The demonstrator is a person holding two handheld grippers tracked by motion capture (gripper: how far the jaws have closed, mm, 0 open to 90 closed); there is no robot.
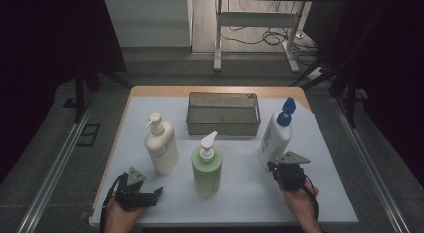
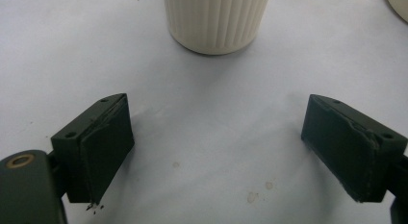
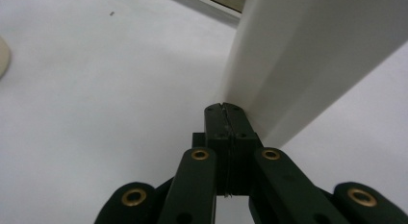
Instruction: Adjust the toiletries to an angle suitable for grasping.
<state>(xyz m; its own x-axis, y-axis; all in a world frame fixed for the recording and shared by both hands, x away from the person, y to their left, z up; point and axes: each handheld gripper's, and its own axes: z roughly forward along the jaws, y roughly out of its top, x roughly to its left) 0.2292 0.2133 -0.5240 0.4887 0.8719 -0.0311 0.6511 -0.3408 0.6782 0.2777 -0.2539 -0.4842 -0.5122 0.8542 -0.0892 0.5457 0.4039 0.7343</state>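
Nearest the person, the left gripper (image 1: 150,195) rests low at the near left of the white mat (image 1: 240,193), jaws spread wide with nothing between them, apparently waiting; in its own view the ribbed base of the cream pump bottle (image 2: 216,22) stands just ahead. At the near right, the right gripper (image 3: 225,111) has its jaws pressed fully together, holding nothing, the tips at the foot of the white bottle with the blue cap (image 1: 275,138), which leans left, probably being nudged by them. The green pump bottle (image 1: 207,170) stands upright between the hands. Farther off sits the empty metal basket (image 1: 223,124), likely where the bottles go.
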